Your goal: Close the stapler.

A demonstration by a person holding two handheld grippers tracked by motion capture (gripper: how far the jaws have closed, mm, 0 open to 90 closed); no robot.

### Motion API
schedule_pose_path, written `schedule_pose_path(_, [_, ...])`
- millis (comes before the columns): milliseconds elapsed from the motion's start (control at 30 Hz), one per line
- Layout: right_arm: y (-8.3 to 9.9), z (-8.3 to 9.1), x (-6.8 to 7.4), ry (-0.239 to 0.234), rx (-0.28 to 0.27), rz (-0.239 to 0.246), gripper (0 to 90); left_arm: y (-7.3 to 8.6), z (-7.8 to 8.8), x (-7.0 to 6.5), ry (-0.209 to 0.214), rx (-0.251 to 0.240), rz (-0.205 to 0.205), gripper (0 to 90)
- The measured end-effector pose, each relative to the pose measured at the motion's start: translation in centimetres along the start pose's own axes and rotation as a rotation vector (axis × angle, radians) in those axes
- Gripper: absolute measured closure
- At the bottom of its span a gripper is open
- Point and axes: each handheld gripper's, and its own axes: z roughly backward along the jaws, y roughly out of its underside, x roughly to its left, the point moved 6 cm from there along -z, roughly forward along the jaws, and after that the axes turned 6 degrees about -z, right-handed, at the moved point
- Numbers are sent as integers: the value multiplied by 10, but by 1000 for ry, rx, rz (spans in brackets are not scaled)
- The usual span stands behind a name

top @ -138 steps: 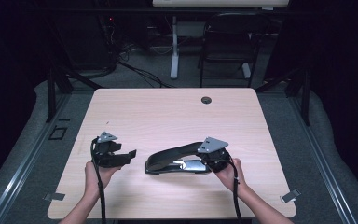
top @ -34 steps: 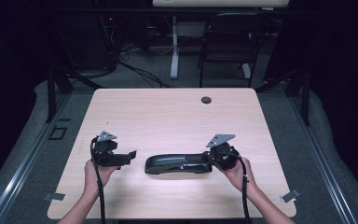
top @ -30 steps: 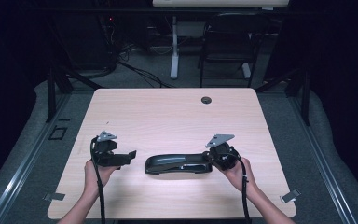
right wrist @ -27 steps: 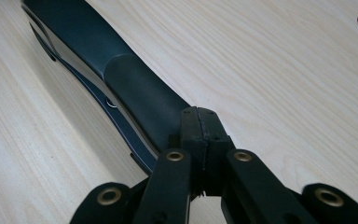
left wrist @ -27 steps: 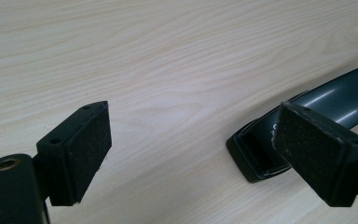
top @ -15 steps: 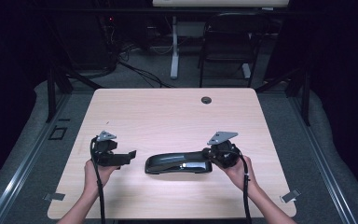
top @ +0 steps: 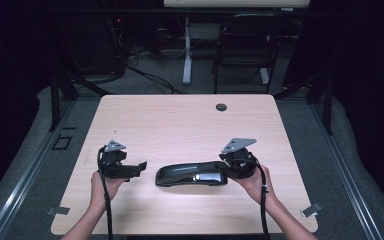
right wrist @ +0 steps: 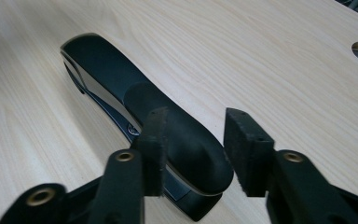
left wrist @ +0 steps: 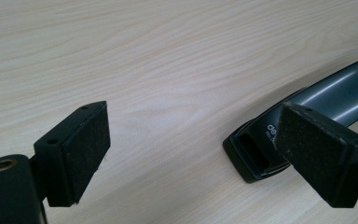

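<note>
A black stapler (top: 192,174) lies flat on the light wooden table (top: 180,120), near the front edge and between my two hands. My right gripper (top: 226,167) sits at its right end. In the right gripper view the stapler's (right wrist: 116,70) rounded rear end is between the jaws, which have just been opening; a gap shows beside the right pad (right wrist: 242,140), so the gripper (right wrist: 193,140) is open. My left gripper (top: 139,167) rests left of the stapler, jaws wide with nothing between them. In the left gripper view (left wrist: 191,144) the stapler's front end (left wrist: 335,88) lies a little beyond, to the right.
A round cable hole (top: 221,106) sits at the table's far edge, right of centre. Behind the table stand a black chair (top: 245,45) and a white desk leg (top: 186,50), with cables on the floor. Metal rails run along both sides of the table.
The stapler, held lifted and tilted by the right gripper in the earliest frame, now lies flat. The right jaws have spread apart around its rear end. The left hand has not moved.
</note>
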Motion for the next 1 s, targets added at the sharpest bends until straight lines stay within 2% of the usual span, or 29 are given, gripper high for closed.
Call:
schedule_pose_path(133, [1,7,-4,-23,-2,-20,391,0,0,0,1,0,-1,107])
schedule_pose_path(300, [6,15,-11,-29,34,-30,276,0,0,0,-2,-2,-2,107])
schedule_pose_path(500, [9,23,-20,-10,33,-50,203,-1,1,0,-6,-7,-8,106])
schedule_pose_path(800, [16,34,-29,6,45,-68,147,-1,1,0,-4,-6,-10,107])
schedule_pose_path(1000, [31,40,-41,22,78,-105,95,-1,1,-1,-3,-9,-12,107])
